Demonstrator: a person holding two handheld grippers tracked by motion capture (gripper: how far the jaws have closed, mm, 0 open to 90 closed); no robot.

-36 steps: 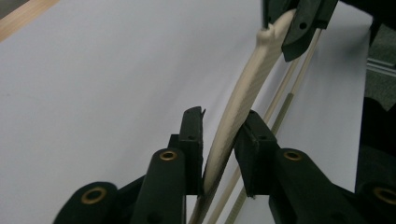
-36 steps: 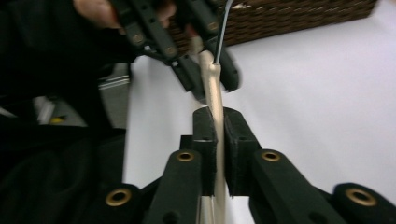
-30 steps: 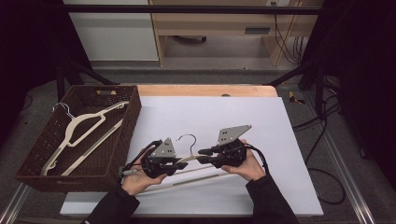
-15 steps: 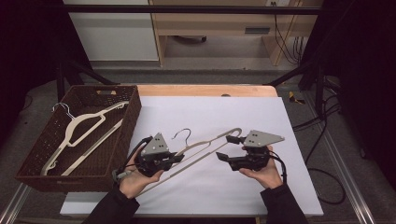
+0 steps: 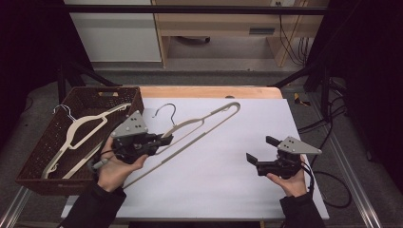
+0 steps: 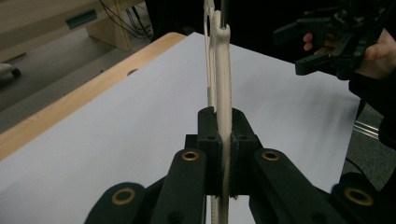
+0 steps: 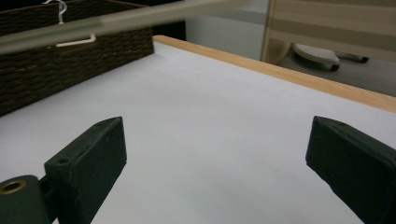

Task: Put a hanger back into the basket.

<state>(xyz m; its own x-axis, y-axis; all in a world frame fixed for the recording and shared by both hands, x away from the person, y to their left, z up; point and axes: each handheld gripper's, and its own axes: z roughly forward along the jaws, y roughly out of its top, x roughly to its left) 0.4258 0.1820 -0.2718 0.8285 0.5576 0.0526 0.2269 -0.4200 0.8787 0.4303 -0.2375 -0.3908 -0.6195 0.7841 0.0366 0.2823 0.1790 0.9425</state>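
The left gripper (image 5: 164, 141) pinched the cream plastic clothes hanger with a metal hook (image 5: 199, 124) near its neck, jaws pressed together on the plastic, and held it above the white tabletop (image 5: 228, 190). The hanger's long axis ran from that gripper up and away toward the tabletop's far middle, its hook pointing to the far edge. The dark woven basket (image 5: 33, 161), already holding another cream hanger (image 5: 78, 130), lay just beside the left gripper on its outer side, so that hand was much the nearer. The right gripper (image 5: 261, 149) hovered well apart, jaws spread and empty.
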